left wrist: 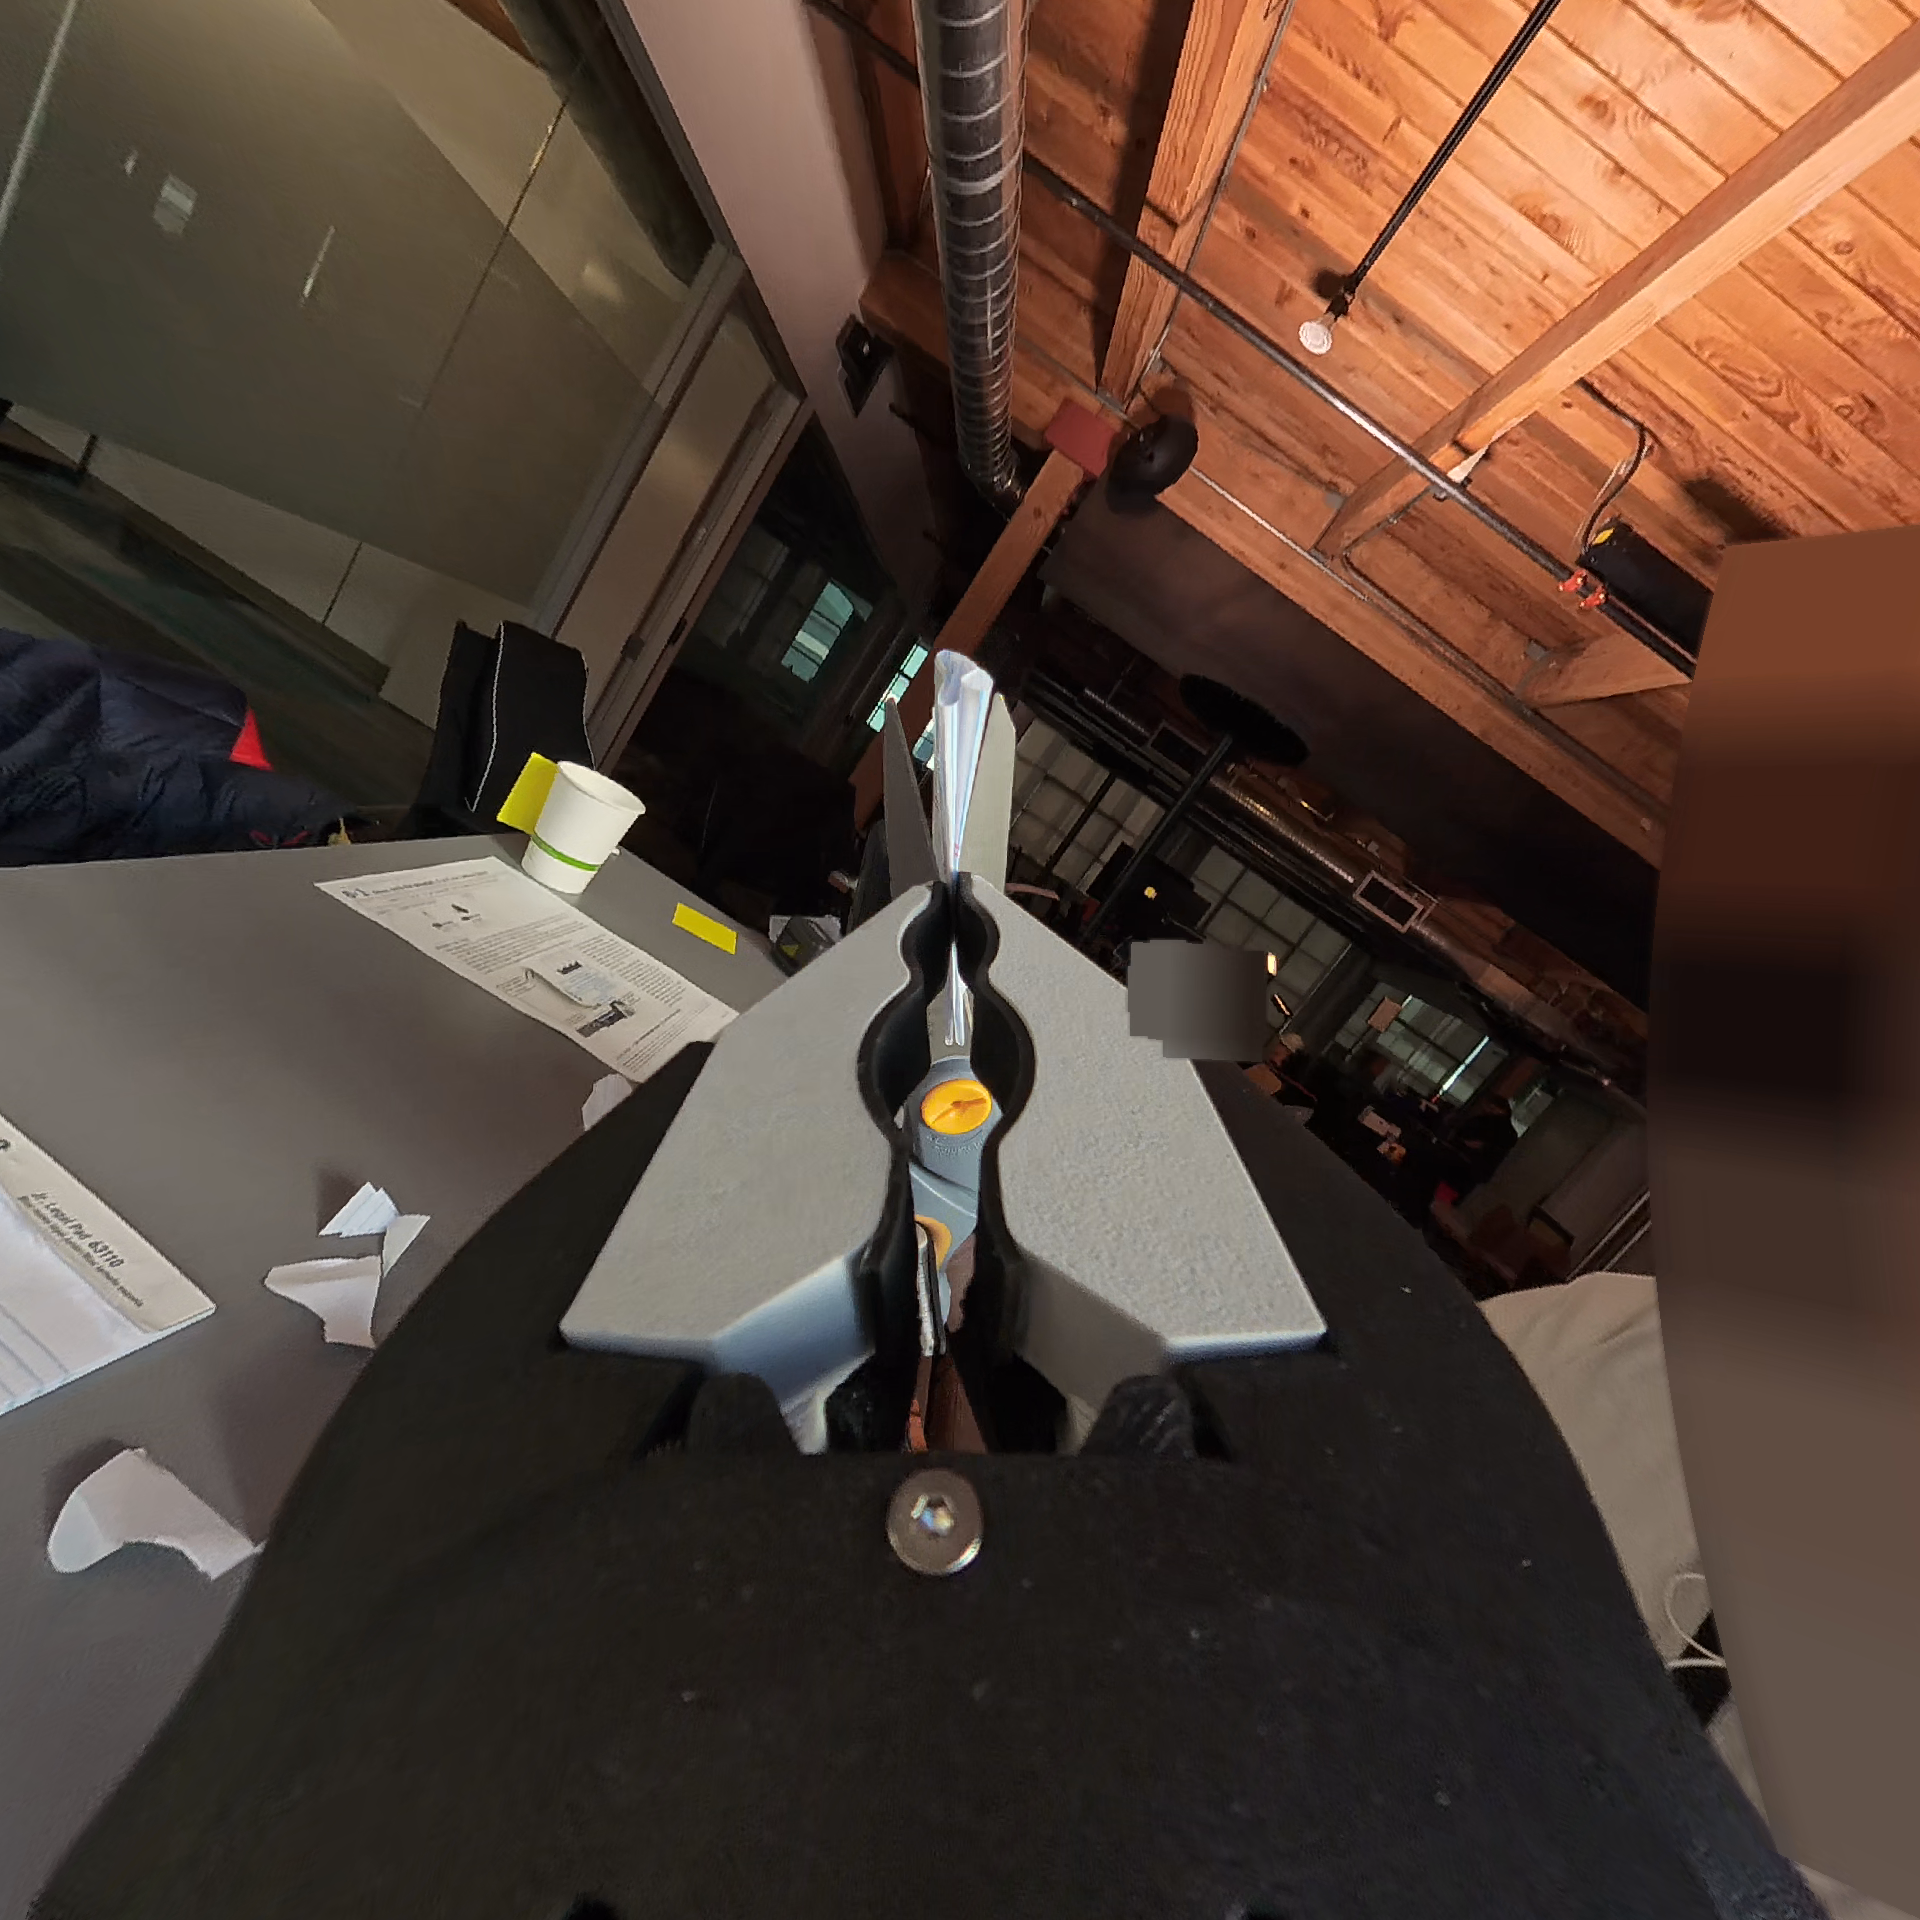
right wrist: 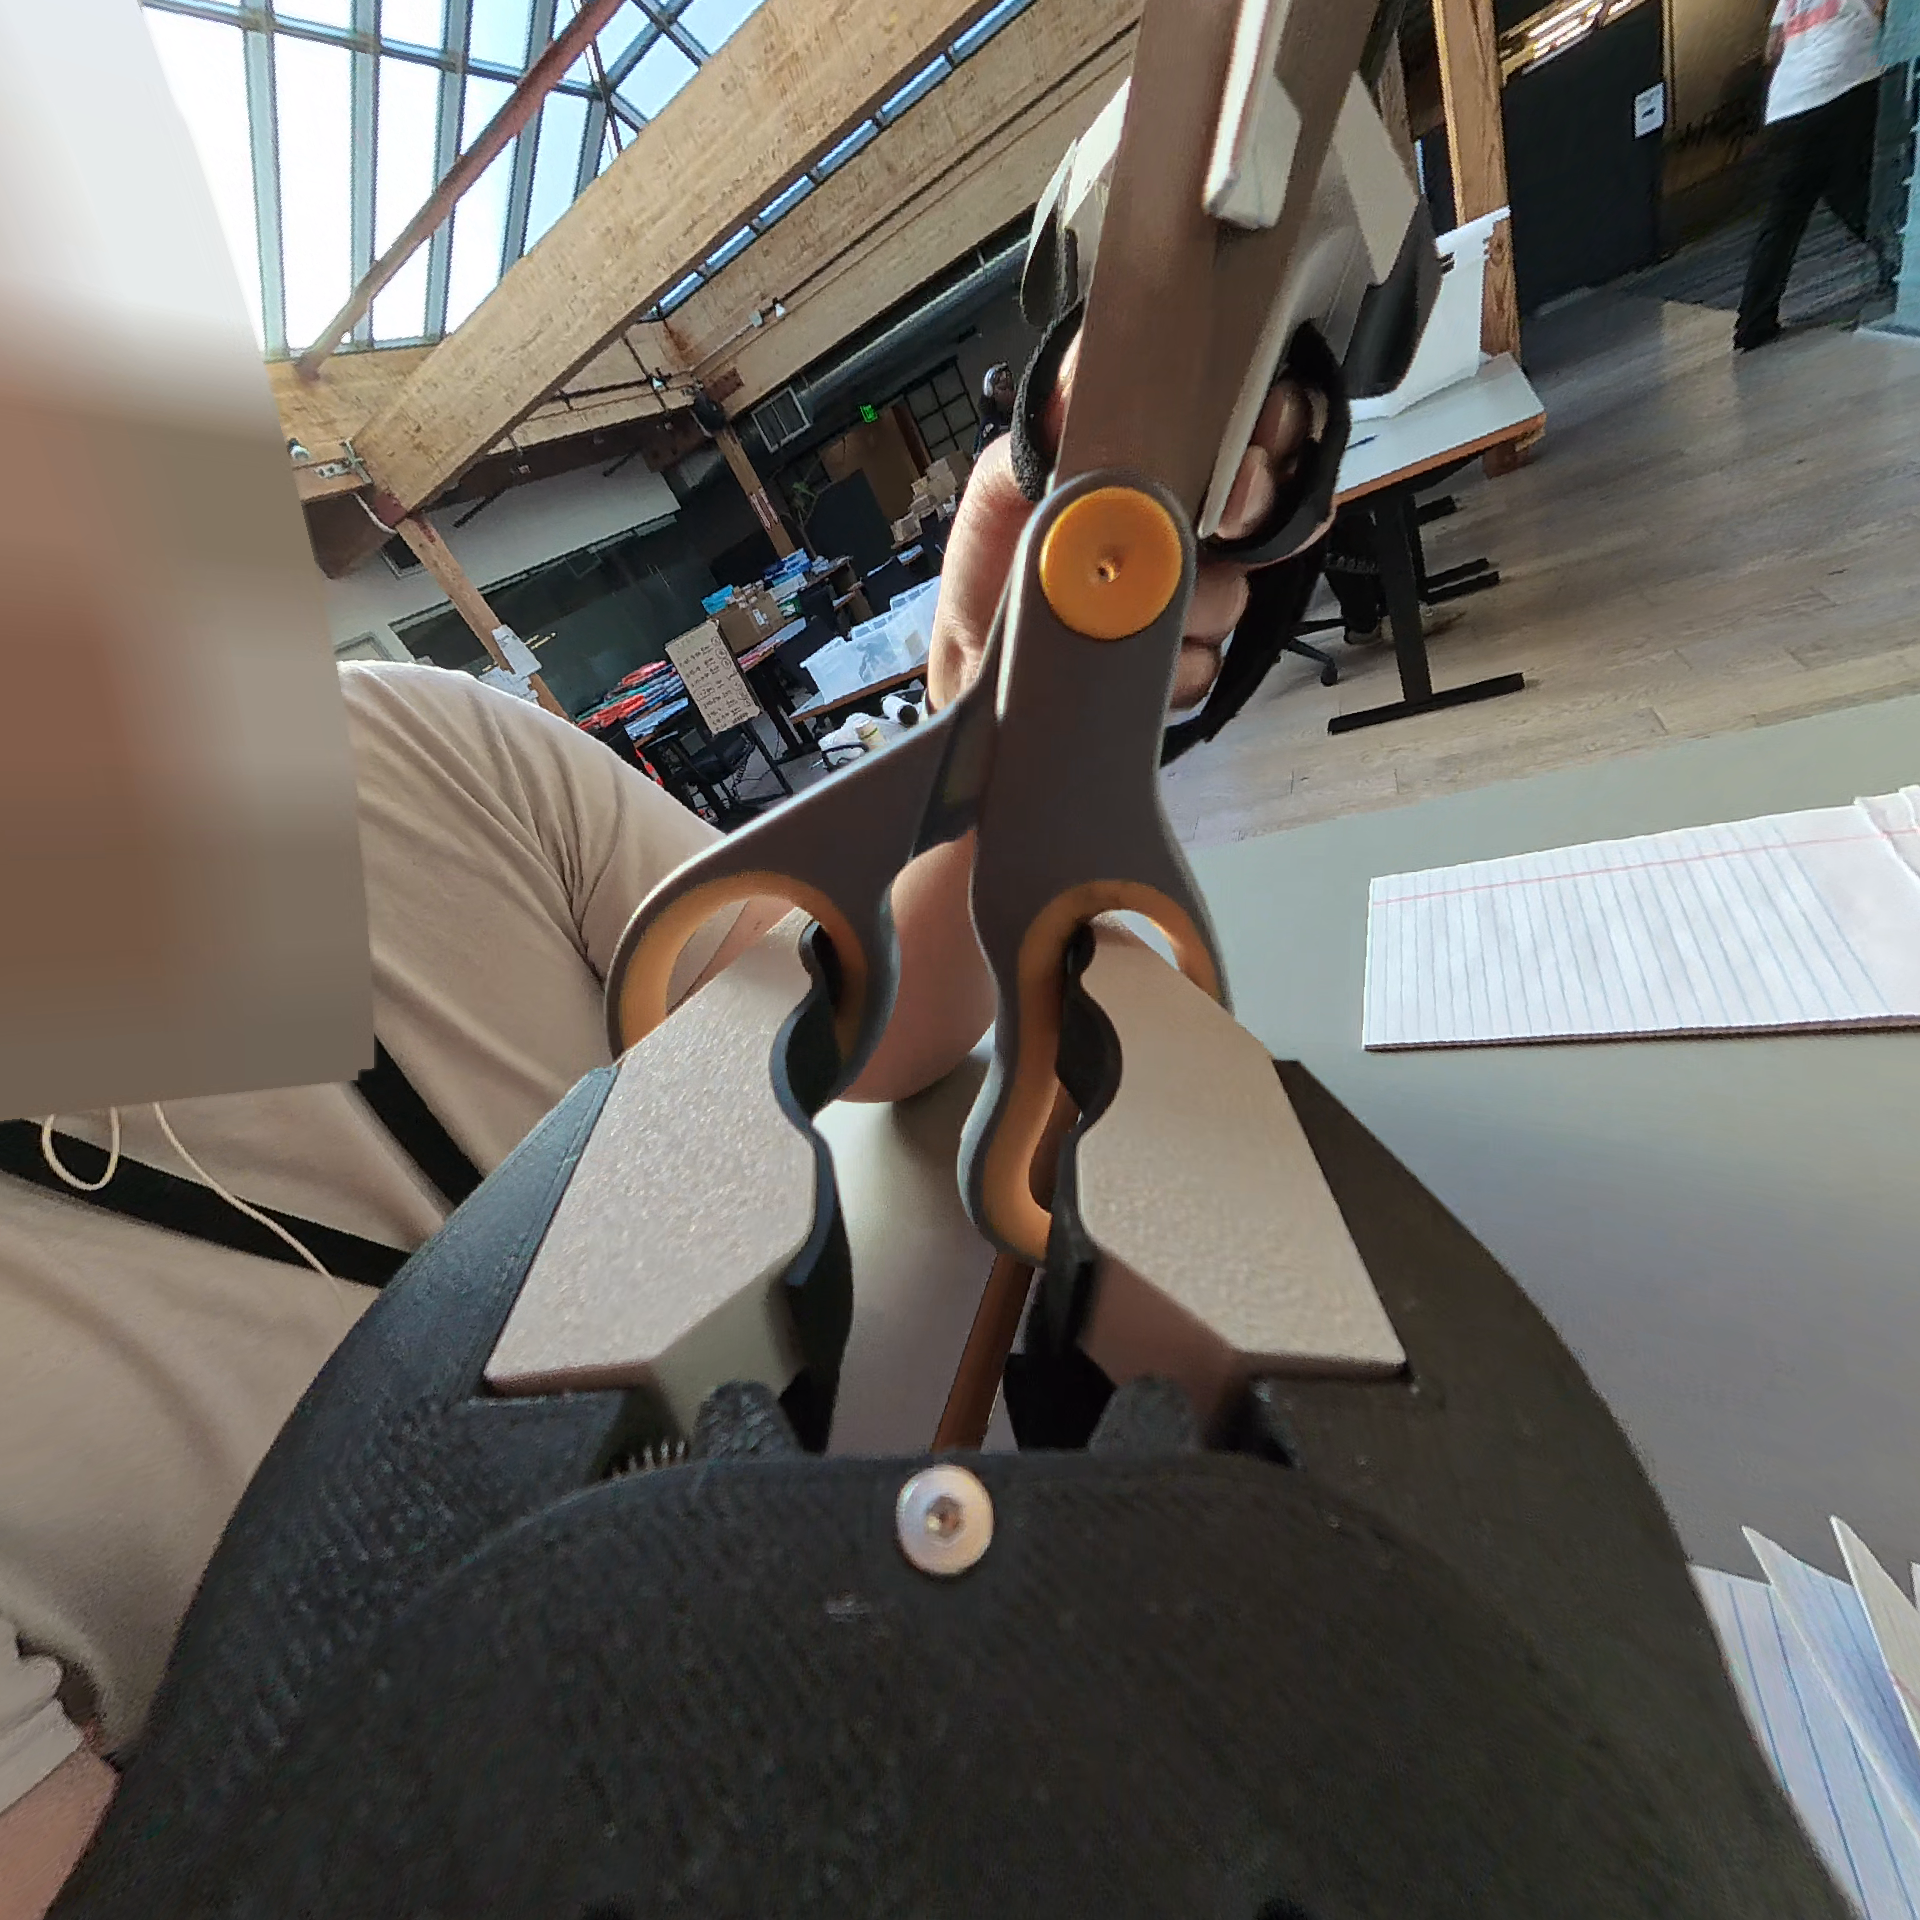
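Observation:
My left gripper is shut on a thin folded piece of white paper, which sticks up edge-on past the fingertips. The open blades of grey scissors straddle the paper. The scissors have grey handles with orange lining and an orange pivot. My right gripper is open, with one finger threaded through each handle loop, and carries the scissors that way. In the right wrist view the left gripper and the hand holding it show above the pivot, with the paper beside the blade.
A grey table carries a paper cup, a printed sheet, a yellow note and white paper scraps. A lined pad lies to the right. A person's beige sleeve is close on the left. The grippers' ends are close to 12 centimeters from one another.

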A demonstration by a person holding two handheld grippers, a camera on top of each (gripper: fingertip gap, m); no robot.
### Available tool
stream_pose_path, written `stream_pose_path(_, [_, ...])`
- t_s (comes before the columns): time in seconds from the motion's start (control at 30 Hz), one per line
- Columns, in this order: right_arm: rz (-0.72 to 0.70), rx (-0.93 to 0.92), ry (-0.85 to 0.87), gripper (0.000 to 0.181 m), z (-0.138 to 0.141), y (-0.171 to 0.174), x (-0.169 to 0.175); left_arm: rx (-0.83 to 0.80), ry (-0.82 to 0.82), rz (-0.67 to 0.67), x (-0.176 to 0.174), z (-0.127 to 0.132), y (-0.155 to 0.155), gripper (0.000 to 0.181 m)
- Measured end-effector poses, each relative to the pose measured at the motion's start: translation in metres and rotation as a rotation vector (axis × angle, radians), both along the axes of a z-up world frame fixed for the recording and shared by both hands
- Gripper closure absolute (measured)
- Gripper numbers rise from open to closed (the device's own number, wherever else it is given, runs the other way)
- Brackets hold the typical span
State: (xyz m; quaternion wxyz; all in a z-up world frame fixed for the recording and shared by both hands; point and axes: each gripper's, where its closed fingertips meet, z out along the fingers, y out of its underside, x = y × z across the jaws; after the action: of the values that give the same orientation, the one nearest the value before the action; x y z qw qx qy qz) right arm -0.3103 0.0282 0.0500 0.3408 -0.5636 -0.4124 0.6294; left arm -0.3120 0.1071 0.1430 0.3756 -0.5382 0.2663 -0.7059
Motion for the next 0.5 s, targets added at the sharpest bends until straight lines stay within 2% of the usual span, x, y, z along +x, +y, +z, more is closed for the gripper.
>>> stream_pose_path(0.23, [0.026,-0.018,-0.061,0.145,-0.01,-0.004,0.003,-0.041,0.082,-0.053,-0.004,-0.013,0.0,0.181])
stream_pose_path(0.5, [0.025,-0.059,-0.106,0.146,-0.019,-0.002,0.002,-0.04,0.15,-0.041,-0.007,-0.024,0.005,0.181])
